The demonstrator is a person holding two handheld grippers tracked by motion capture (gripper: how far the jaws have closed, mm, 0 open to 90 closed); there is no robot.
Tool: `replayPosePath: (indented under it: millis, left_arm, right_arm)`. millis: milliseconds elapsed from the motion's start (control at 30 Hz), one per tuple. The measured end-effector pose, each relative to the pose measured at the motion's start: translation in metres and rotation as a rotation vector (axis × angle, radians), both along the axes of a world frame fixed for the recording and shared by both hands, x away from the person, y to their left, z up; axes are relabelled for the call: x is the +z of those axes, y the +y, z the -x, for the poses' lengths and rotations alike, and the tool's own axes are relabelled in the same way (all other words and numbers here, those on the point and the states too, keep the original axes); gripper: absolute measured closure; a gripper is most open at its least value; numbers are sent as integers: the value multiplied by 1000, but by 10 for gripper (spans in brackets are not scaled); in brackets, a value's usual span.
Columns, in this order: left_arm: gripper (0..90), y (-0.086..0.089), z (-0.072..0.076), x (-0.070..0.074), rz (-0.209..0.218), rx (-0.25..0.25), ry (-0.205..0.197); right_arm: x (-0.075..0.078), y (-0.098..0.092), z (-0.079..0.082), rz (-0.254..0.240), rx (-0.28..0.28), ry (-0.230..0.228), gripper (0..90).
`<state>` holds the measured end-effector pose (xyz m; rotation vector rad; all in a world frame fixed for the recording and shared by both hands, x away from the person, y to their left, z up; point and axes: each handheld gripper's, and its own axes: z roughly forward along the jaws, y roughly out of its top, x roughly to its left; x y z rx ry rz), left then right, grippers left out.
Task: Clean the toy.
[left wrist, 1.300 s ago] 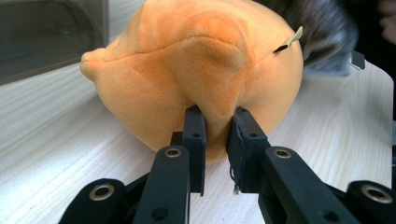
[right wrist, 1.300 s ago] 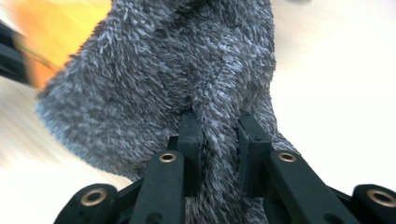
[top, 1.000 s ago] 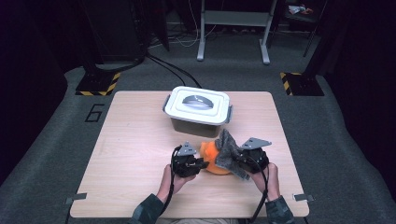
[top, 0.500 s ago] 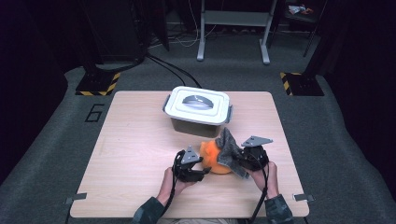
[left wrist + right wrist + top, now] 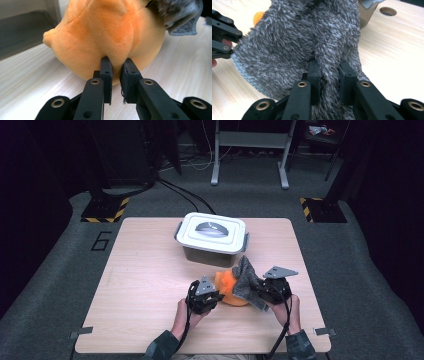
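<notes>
An orange plush toy (image 5: 229, 289) lies on the table near its front edge, and a grey fuzzy cloth (image 5: 246, 277) is draped over its right side. My left gripper (image 5: 218, 296) is at the toy's left. Its jaws have just been closing and now pinch a fold of the orange plush (image 5: 105, 32), so the left gripper (image 5: 116, 62) is shut on it. From the right, my right gripper (image 5: 261, 292) is shut on a fold of the grey cloth (image 5: 307, 30), which bunches between the right gripper's (image 5: 329, 66) jaws. A bit of orange (image 5: 258, 16) shows behind the cloth.
A grey box with a white handled lid (image 5: 212, 234) stands just behind the toy, mid-table. Its wall (image 5: 25, 27) is close on the left in the left gripper view. The wooden table (image 5: 145, 285) extends to the left, and dark floor lies beyond its edges.
My left gripper has shifted a little nearer the front edge along the toy. The right gripper and the grey cloth have stayed where they were.
</notes>
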<state>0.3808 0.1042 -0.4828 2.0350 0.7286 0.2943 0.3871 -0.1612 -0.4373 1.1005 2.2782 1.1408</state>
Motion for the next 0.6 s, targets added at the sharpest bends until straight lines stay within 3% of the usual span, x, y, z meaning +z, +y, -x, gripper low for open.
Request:
replayPosePath:
  millis: [133,300,467,600]
  left_arm:
    - [818,3,3,10,31,2,51]
    - [819,4,6,20,36,1,59]
    - [815,6,3,13,50,15,95]
    - [814,8,0,10,55,19,105]
  right_arm:
    - [11,4,8,-14,25,-26,749]
    - [22,19,15,-21,81,-53,748]
    - [14,33,8,21,90,-37,747]
    - [10,33,4,27,83,-29,748]
